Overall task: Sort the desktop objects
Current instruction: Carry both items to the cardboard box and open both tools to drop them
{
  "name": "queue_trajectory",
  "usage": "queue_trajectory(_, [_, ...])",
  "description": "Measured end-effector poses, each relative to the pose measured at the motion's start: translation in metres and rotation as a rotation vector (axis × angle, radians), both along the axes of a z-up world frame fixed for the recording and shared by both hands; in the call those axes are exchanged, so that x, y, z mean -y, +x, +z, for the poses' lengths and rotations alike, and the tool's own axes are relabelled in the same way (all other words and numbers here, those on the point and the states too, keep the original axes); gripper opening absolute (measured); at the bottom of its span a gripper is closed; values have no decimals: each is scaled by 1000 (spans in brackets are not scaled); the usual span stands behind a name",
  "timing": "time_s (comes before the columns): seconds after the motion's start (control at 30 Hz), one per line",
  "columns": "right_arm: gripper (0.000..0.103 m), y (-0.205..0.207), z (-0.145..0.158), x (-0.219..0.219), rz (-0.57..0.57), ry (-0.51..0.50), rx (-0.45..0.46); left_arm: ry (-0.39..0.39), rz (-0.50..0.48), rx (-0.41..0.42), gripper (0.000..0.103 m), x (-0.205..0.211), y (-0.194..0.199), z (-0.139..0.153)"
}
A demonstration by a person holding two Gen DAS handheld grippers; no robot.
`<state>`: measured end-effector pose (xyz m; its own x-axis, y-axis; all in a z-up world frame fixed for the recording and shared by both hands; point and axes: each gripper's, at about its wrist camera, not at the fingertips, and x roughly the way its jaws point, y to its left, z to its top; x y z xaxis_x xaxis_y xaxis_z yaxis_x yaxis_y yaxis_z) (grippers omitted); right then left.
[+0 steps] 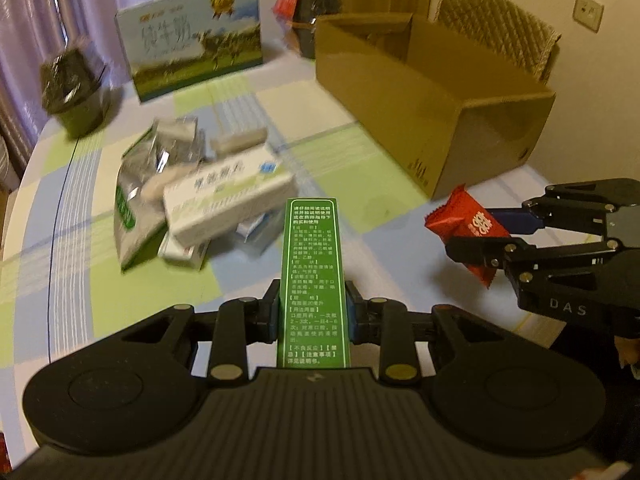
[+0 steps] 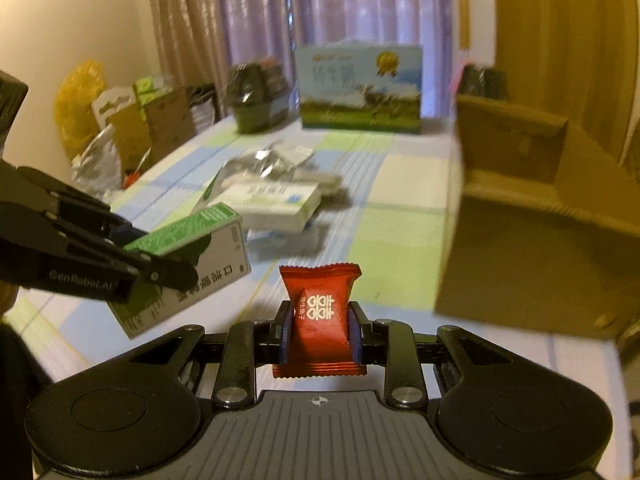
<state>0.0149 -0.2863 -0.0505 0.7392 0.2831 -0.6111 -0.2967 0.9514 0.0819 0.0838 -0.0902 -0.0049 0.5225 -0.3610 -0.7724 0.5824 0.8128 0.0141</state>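
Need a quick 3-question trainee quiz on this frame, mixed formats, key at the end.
1. True or false: the left gripper is shut on the green medicine box.
2. Multiple choice: what does the right gripper hold? A) a foil pouch B) the red candy packet C) nothing
3. Fill in: the open cardboard box stands on the table to the ___ of the pile of boxes and pouches, seen from the left wrist view.

Key: 1 true; 2 B; 3 right
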Motion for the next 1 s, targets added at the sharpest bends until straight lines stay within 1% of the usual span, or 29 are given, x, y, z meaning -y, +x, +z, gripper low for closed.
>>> queue_trajectory(0.1, [25,3,24,15,-44,4,60,-34,-19,34,25,19,6,19])
queue_trajectory(0.23, [24,12,58,47,-120,21,128,-84,-54,80,25,53,15,46])
queue_trajectory(0.37, [24,29,83,86,-220,19,165,-128,-89,107,25,93,25,65])
queue_trajectory(0.47, [24,42,95,112,-273,16,179,-154,-113,115,25,123,33,72])
queue_trajectory(0.6, [24,57,95,143,-320,12,168,-181,-135,106,25,157,47,73])
queue_trajectory(0.73, [24,65,87,162,-339,19,148,-183,-155,96,25,183,58,69])
queue_trajectory(0.93, [24,73,76,177,-358,47,129,-172,-156,107,25,205,70,59])
queue_trajectory(1.0, [24,76,74,177,-359,53,128,-177,-146,110,29,207,75,57])
